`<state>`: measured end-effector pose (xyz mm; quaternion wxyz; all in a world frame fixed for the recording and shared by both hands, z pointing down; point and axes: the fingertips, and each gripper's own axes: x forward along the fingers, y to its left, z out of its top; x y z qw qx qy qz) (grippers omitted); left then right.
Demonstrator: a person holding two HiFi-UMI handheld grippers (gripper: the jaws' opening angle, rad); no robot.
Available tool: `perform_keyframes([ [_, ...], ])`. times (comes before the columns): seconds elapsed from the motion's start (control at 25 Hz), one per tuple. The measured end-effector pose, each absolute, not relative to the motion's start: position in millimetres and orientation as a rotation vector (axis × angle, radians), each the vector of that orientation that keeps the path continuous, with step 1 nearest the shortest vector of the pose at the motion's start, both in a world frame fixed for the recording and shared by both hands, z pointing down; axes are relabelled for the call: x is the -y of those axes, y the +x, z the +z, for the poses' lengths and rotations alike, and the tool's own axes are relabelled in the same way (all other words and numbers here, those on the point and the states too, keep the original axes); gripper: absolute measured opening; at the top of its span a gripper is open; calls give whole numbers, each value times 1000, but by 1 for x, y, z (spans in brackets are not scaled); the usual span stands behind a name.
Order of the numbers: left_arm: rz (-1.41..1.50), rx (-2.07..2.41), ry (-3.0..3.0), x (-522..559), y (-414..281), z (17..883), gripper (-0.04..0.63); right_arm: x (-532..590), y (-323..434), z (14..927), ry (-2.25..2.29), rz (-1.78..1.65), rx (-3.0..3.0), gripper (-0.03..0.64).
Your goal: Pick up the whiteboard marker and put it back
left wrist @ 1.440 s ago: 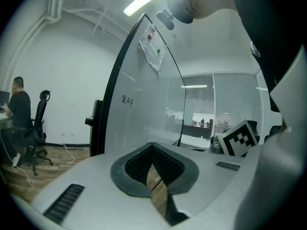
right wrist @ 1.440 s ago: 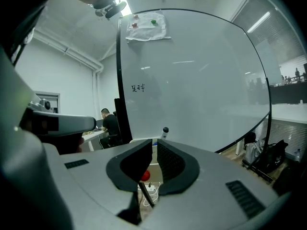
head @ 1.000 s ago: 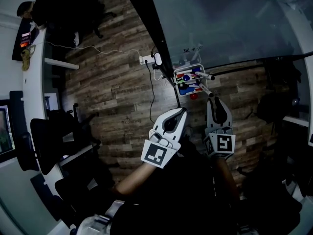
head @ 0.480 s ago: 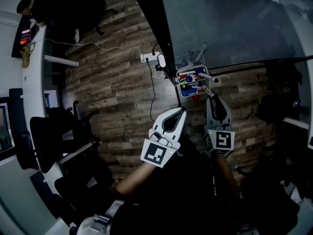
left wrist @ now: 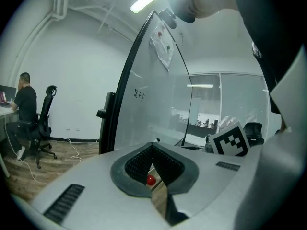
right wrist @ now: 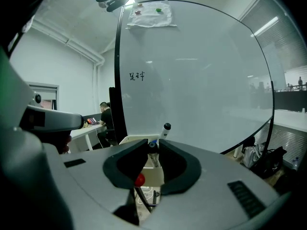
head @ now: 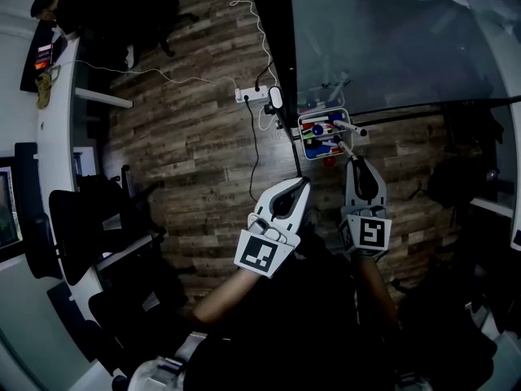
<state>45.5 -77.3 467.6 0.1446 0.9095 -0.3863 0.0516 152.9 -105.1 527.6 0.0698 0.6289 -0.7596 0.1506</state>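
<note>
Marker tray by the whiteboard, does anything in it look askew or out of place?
One white marker with a dark cap sticks out tilted over the rim of the white plastic tray. The right claw is shut on a second dark-tipped marker.

Head view steeply downward, both gripper views forward (shared: whiteboard (right wrist: 192, 80))
</note>
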Motion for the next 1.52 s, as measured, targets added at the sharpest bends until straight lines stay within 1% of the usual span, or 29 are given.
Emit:
perform_keyframes([
  [0.72,57,1142,2699,62,39,438,8,84,154,486,1947,372,2310,78],
  [1.16,-36,1147,2777,41,42,404,8,36,147,440,1940,281,2379,78],
  [1.52,-16,1148,2780,16,43,407,8,-2,138,442,1900,312,2415,78],
])
